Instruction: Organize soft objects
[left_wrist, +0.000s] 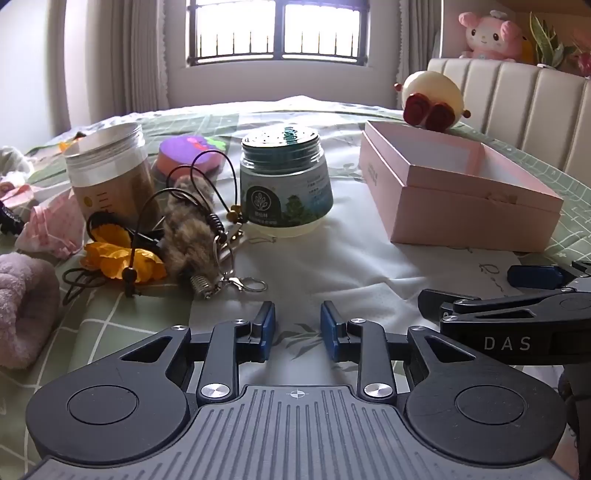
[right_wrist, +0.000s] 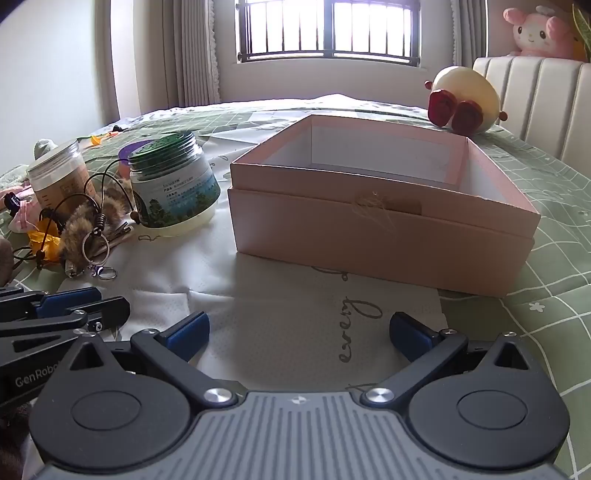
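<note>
On a bed, the empty left gripper (left_wrist: 297, 330), its jaws narrowly parted, faces a furry brown keychain toy (left_wrist: 186, 236) at ten o'clock, long axis running away from it. The right gripper (right_wrist: 298, 334), spread wide and empty, sits farther off, facing the open pink box (right_wrist: 384, 236) at twelve.

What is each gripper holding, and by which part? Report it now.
Nothing is held. The left gripper and the right gripper are both open over the bed, pads bare, short of the furry keychain and the pink box.

Left gripper (left_wrist: 297, 328), right gripper (right_wrist: 298, 332), black linkage arms, silver screws, blue fingers (left_wrist: 266, 325), grey ribbed bases, "DAS" and "GenRobo" lettering
</note>
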